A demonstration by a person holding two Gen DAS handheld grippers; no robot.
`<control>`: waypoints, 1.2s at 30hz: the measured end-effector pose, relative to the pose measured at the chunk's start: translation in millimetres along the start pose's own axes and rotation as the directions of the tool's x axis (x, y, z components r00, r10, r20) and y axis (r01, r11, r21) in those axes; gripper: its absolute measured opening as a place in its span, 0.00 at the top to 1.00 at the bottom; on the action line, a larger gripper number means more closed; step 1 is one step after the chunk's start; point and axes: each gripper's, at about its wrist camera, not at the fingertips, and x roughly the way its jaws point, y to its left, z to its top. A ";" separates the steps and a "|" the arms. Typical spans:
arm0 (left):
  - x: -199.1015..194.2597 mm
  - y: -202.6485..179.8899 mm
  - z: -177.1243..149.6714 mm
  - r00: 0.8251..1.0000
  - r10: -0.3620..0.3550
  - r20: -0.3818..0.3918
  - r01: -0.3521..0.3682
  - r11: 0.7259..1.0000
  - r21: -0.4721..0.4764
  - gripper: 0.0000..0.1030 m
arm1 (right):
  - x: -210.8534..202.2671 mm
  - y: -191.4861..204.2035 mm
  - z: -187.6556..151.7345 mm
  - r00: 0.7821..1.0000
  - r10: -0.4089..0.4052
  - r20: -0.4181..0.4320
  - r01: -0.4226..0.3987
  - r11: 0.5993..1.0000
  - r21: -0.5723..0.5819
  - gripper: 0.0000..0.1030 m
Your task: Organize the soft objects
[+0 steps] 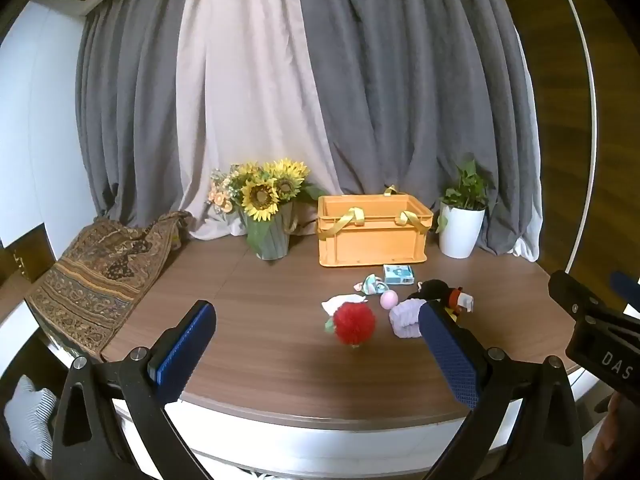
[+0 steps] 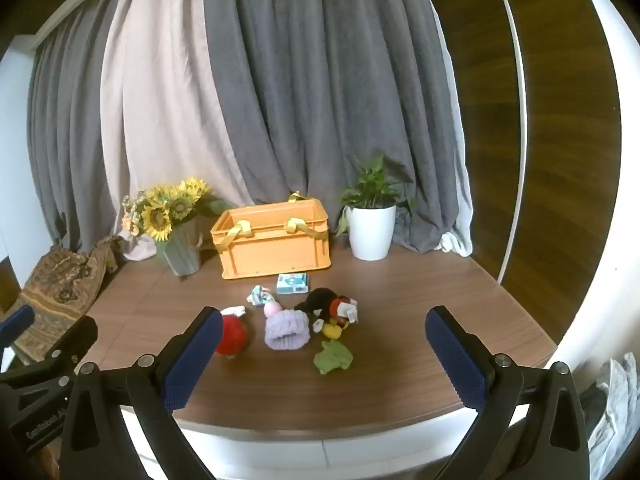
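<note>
Soft things lie in a cluster on the wooden table (image 1: pixel 260 292) in front of an orange crate (image 1: pixel 374 226) (image 2: pixel 274 242) with yellow straps. Among them are a red fluffy ball (image 1: pixel 354 323) (image 2: pixel 233 335), a lilac fluffy roll (image 1: pixel 405 318) (image 2: pixel 287 330), a small pink ball (image 1: pixel 389 299) (image 2: pixel 271 309), a black plush toy (image 1: pixel 442 292) (image 2: pixel 326 306), a green cloth (image 2: pixel 333 356), a white cloth (image 1: pixel 340 303) and a small patterned cloth (image 1: pixel 371 283) (image 2: pixel 259 294). My left gripper (image 1: pixel 318 354) hangs open before the table's near edge. The right gripper (image 2: pixel 324 358) is open too, short of the cluster. Neither holds anything.
A small blue box (image 1: pixel 398 274) (image 2: pixel 293 283) lies by the crate. A sunflower vase (image 1: pixel 268 216) (image 2: pixel 176 236) stands left of the crate, a white plant pot (image 1: pixel 460 228) (image 2: pixel 371 230) right of it. A patterned cloth (image 1: pixel 92 276) drapes the table's left end. Curtains hang behind.
</note>
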 end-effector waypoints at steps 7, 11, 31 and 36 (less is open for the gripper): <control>5.5 -5.4 6.0 1.000 0.007 0.014 -0.007 1.000 0.012 0.00 | 0.3 -0.9 0.0 1.000 -0.002 0.011 0.002 1.000 -0.003 0.00; -2.9 -1.7 14.2 0.999 0.010 0.037 -0.009 1.000 -0.001 0.00 | 2.9 1.0 -0.1 1.000 -0.007 0.015 0.008 1.000 -0.004 0.00; 7.1 -8.7 17.0 0.999 -0.002 0.037 0.002 1.000 -0.011 0.00 | 9.5 -9.3 2.1 1.000 -0.014 0.013 0.014 1.000 0.010 0.00; 7.3 -8.1 15.9 0.999 -0.004 0.042 0.004 1.000 -0.013 0.00 | 10.3 -9.8 3.0 1.000 -0.013 0.012 0.013 1.000 0.011 0.00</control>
